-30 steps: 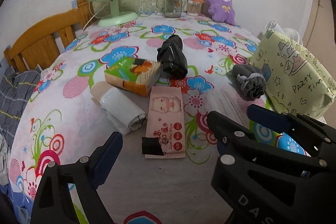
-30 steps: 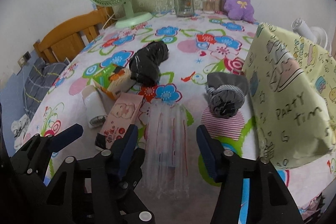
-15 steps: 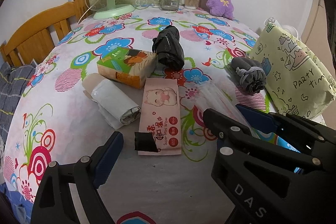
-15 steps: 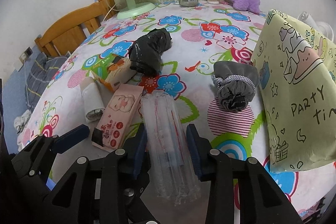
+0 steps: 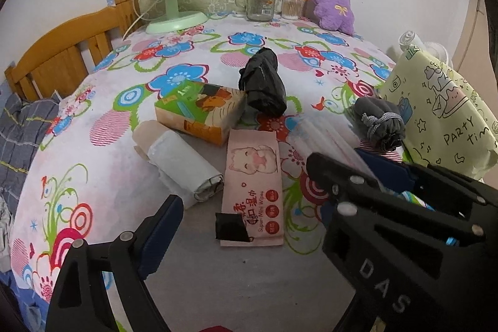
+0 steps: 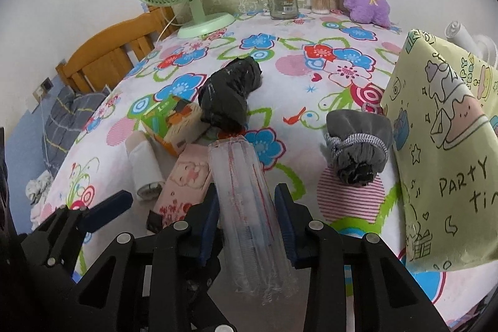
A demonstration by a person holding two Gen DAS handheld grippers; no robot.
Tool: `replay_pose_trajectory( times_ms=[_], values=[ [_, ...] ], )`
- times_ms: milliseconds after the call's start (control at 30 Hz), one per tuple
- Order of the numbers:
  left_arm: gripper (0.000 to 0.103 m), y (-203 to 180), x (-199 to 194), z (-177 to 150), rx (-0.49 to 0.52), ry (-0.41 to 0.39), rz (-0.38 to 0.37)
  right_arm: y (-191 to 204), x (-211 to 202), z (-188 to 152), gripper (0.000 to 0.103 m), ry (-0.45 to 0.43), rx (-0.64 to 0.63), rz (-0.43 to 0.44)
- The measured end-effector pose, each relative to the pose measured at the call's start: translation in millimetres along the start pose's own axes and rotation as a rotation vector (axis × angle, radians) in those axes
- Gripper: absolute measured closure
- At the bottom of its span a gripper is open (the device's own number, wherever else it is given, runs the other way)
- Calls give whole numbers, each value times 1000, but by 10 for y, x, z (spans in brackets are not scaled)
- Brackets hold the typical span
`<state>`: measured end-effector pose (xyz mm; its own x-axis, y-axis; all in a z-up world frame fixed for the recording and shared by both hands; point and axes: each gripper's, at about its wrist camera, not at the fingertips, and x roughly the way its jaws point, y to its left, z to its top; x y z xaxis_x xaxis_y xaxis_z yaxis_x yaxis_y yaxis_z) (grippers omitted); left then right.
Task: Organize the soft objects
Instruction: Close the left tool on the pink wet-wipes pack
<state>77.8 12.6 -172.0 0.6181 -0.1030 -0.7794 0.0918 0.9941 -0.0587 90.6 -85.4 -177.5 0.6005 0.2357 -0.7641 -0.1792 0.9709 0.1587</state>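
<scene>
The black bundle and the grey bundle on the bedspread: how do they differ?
The black bundle is glossy, crinkled plastic; the grey bundle is matte fabric with a striped band around it. The black one lies beside the tissue box, the grey one beside the yellow party bag. The black one looks longer. Both lie loose, outside either claw.

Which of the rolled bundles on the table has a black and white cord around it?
The grey bundle beside the yellow bag. The black roll and white roll have none.
</scene>
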Motion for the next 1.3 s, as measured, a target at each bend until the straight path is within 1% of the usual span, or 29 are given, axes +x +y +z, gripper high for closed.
replay_pose_trajectory(
  times_ms=[67, 100, 167, 200, 267, 300, 333, 367, 433, 567, 667, 1000, 1300],
  values=[
    [25, 3, 38, 6, -8, 15, 0, -14, 4, 17, 66, -4, 4, -4],
    [26, -4, 36, 6, -8, 9, 8, -19, 4, 22, 66, -4, 5, -5],
    [33, -8, 41, 15, -9, 9, 18, -23, 2, 28, 66, -6, 2, -9],
    [35, -9, 44, 18, -10, 9, 24, -23, 6, 30, 66, -5, -1, -9],
    [45, -14, 44, 20, -12, 9, 48, -27, 17, 30, 65, 0, 0, -7],
    [46, -14, 41, 18, -12, 10, 53, -31, 20, 28, 65, 3, 1, -5],
    [51, -18, 37, 16, -9, 10, 50, -35, 26, 25, 65, 8, 3, -3],
    [57, -19, 32, 17, -11, 10, 49, -35, 24, 21, 65, 9, 2, -2],
    [61, -18, 22, 15, -16, 13, 42, -27, 6, 8, 65, 6, -3, 1],
    [63, -29, 7, 3, -17, 15, 37, -35, -42, -14, 65, 0, -5, 1],
    [63, -49, -21, -5, -24, 18, 12, -45, -84, -36, 65, -3, -4, 2],
    [64, -142, -240, 34, -22, -39, 16, -45, -290, -28, 67, -39, -6, 4],
    [64, -222, -459, 136, -18, -95, 22, -65, -545, 74, 68, -101, -4, 7]
  ],
)
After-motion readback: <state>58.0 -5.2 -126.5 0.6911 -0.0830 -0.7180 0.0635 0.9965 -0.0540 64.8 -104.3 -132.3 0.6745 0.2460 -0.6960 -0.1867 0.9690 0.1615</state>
